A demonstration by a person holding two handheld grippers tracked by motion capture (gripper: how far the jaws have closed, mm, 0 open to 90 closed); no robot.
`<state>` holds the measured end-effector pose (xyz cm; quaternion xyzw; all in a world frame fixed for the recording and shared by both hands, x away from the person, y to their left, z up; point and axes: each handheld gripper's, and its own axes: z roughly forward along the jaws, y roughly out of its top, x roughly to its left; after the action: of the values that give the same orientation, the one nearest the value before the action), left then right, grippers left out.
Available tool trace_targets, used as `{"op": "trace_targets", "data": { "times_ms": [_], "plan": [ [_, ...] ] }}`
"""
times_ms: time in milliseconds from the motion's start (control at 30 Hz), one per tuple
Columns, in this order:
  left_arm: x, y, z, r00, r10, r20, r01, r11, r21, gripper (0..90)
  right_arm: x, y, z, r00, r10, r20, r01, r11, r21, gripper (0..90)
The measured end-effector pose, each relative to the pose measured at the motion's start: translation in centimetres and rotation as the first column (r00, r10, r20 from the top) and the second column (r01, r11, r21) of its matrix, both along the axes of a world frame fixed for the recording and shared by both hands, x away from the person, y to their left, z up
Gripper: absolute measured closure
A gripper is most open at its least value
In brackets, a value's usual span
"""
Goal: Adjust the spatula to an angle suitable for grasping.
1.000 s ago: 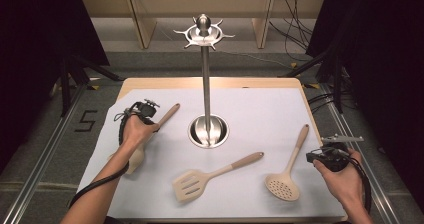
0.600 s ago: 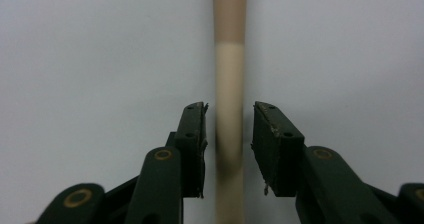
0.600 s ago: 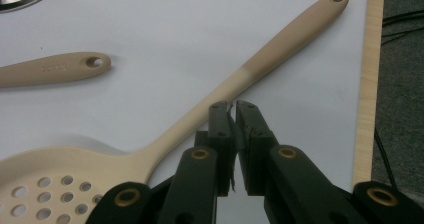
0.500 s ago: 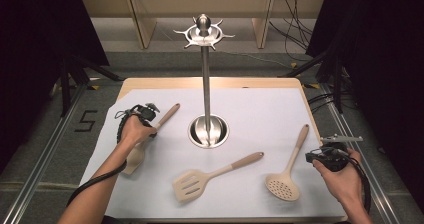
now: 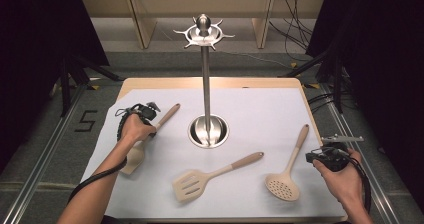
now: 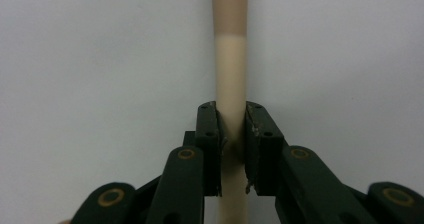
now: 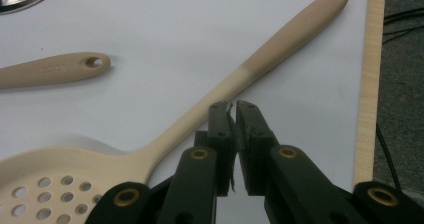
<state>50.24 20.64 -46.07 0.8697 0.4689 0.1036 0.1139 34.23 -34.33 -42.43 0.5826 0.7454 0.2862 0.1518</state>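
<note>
A beige spoon point(image 5: 167, 115) lies at the left of the white sheet, its bowl toward the person. My left gripper point(image 5: 150, 115) points down over its handle. In the left gripper view the jaws point(image 6: 231, 109) have just been closing, and both pads now touch the cream handle point(image 6: 231, 64) between them. My right gripper point(image 5: 320, 156) rests at the right edge of the sheet. Its jaws point(image 7: 231, 105) are shut on nothing, just right of the skimmer's handle point(image 7: 260, 59). The skimmer point(image 5: 287, 176) lies flat beside that hand.
A steel utensil stand point(image 5: 206, 84) rises from a round base point(image 5: 208, 130) at mid-table, with hooks at its top. A slotted turner point(image 5: 200, 181) lies in front of the base, its handle end point(image 7: 60, 66) showing in the right gripper view. The wooden table edge point(image 7: 369, 84) runs at the right.
The left hand has shifted very slightly over the spoon's handle. The right hand and all utensils lie where they were.
</note>
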Motion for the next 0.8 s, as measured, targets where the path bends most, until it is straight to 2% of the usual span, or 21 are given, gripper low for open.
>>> {"op": "trace_targets", "data": {
  "times_ms": [100,167,200,233,267,300,333,367,400,433,467,500,533,567,600,633,667,700,733,767,800],
  "plan": [
    [-0.8,0.2,0.2,0.9977,0.018,0.066,-0.015,0.9987,-0.049,78.0,0.0,0.0,0.0,1.0000,0.000,0.002,0.000,1.000,0.001,85.9],
    [-1.1,0.4,0.5,0.9971,0.022,0.072,-0.018,0.9984,-0.053,78.0,-0.1,0.0,0.0,0.9999,-0.012,-0.007,0.012,1.000,0.005,85.9],
    [-1.6,0.9,0.9,0.9925,0.039,0.116,-0.028,0.9949,-0.096,78.0,-0.1,0.0,0.1,0.9999,-0.013,-0.004,0.013,1.000,0.007,85.9],
    [-1.6,0.9,0.9,0.9925,0.039,0.116,-0.028,0.9949,-0.096,78.1,-0.1,0.0,0.0,0.9999,-0.011,0.002,0.011,1.000,0.011,85.9],
    [-2.0,1.2,1.2,0.9896,0.044,0.137,-0.028,0.9934,-0.111,78.1,-0.1,0.0,0.0,0.9999,-0.011,0.002,0.011,1.000,0.011,85.9],
    [-2.2,1.4,1.4,0.9864,0.055,0.155,-0.034,0.9906,-0.132,78.1,0.0,0.0,0.0,0.9999,-0.004,0.011,0.004,1.000,0.011,85.8],
    [-2.8,1.7,1.8,0.9767,0.084,0.198,-0.051,0.9846,-0.167,78.1,-0.2,0.1,0.1,0.9997,-0.023,-0.010,0.024,1.000,0.008,85.8],
    [-2.8,1.7,1.8,0.9767,0.084,0.198,-0.051,0.9846,-0.167,78.1,-0.1,0.1,0.1,0.9997,-0.021,-0.014,0.021,1.000,0.009,85.8],
    [-3.3,2.1,2.1,0.9657,0.097,0.241,-0.045,0.9756,-0.215,78.0,-0.2,0.1,0.2,0.9997,-0.021,-0.011,0.021,1.000,0.009,85.8],
    [-3.6,2.2,2.3,0.9572,0.116,0.265,-0.051,0.9697,-0.239,78.0,-0.1,0.1,0.1,0.9998,-0.020,-0.007,0.020,1.000,0.011,85.8],
    [-3.9,2.5,2.8,0.9566,0.115,0.268,-0.047,0.9676,-0.248,78.1,-0.1,0.0,0.1,0.9999,-0.012,0.002,0.012,1.000,0.006,85.8],
    [-4.2,2.7,3.2,0.9576,0.109,0.267,-0.037,0.9648,-0.260,78.1,0.1,-0.2,-0.3,0.9982,0.016,0.058,-0.015,1.000,-0.012,85.8],
    [-4.2,2.7,3.2,0.9576,0.109,0.267,-0.037,0.9648,-0.260,78.1,0.1,-0.2,-0.3,0.9982,0.016,0.058,-0.015,1.000,-0.012,85.8],
    [-4.7,3.0,3.7,0.9440,0.127,0.304,-0.034,0.9554,-0.293,78.1,0.0,-0.1,0.0,0.9995,0.005,0.033,-0.005,1.000,0.001,85.8],
    [-5.1,3.2,4.1,0.9375,0.138,0.320,-0.031,0.9478,-0.317,78.1,-0.1,0.0,0.2,0.9999,-0.010,0.011,0.010,1.000,0.011,85.7],
    [-5.1,3.2,4.1,0.9375,0.138,0.320,-0.031,0.9478,-0.317,78.0,-0.1,0.0,0.2,0.9999,-0.010,0.011,0.010,1.000,0.011,85.7],
    [-5.7,3.5,4.6,0.9302,0.140,0.339,-0.018,0.9405,-0.339,78.1,-0.1,0.0,0.2,0.9998,-0.013,0.011,0.013,1.000,0.009,85.6],
    [-5.9,3.6,4.8,0.9269,0.144,0.346,-0.015,0.9368,-0.350,78.1,-0.1,0.0,0.2,0.9998,-0.015,0.011,0.015,1.000,0.013,85.5],
    [-6.2,3.5,4.9,0.9154,0.171,0.364,-0.020,0.9233,-0.384,78.1,-0.1,0.0,0.2,0.9998,-0.018,0.005,0.018,1.000,0.024,85.4],
    [-6.5,3.6,5.1,0.9109,0.170,0.376,-0.012,0.9218,-0.387,78.1,0.0,0.0,0.1,0.9997,-0.023,0.011,0.022,1.000,0.015,85.4],
    [-6.9,3.7,5.3,0.9028,0.179,0.391,-0.004,0.9128,-0.408,78.1,0.0,-0.1,0.2,0.9997,-0.015,0.020,0.015,1.000,0.012,85.4]
  ]
}}
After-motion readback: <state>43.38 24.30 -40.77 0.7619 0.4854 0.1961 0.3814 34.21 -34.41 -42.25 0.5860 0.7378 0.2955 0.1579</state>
